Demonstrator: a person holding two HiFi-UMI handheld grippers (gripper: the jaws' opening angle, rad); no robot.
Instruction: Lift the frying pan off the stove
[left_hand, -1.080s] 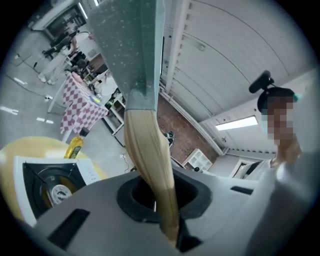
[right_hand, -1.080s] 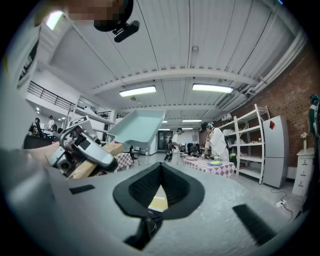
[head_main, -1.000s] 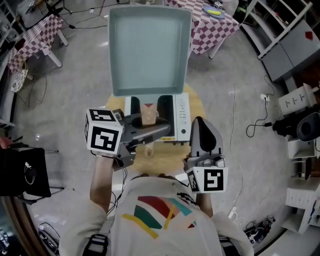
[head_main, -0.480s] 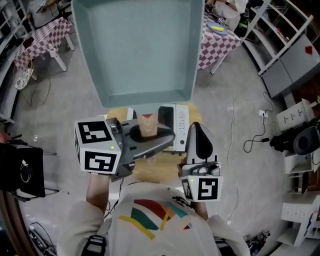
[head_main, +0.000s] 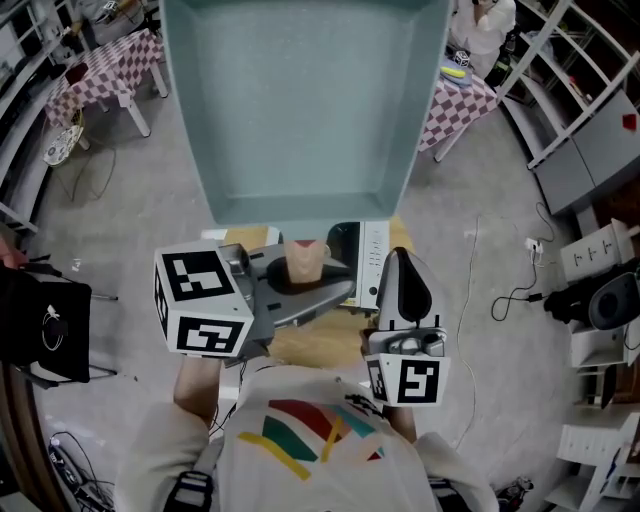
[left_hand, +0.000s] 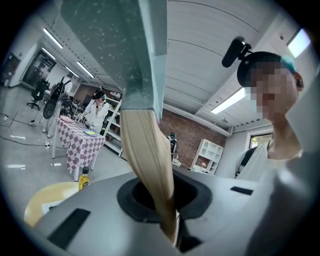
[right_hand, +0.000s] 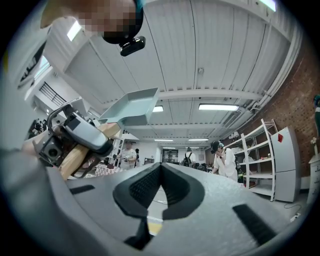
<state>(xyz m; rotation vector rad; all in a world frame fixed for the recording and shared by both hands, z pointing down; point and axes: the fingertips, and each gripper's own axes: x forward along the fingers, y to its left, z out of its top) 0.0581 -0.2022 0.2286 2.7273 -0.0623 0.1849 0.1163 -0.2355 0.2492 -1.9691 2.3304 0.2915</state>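
Pan (head_main: 300, 100) above stove (head_main: 368, 262) on yellow table (head_main: 315, 348), grey floor (head_main: 130, 210), left claw (left_hand: 170, 220) clamping handle (left_hand: 147, 165), right claw (right_hand: 160, 186) closed.

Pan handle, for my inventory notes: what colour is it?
The handle is light tan, clearest in left gripper view.

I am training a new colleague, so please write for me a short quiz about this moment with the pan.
1. Which tool grips the wooden handle of the frying pan?
2. The right tool is: A) shut on the handle, B) shut and empty, C) wide open.
3. True or false: the pan is lifted clear of the stove.
Key: 1 left tool; 2 B; 3 true.
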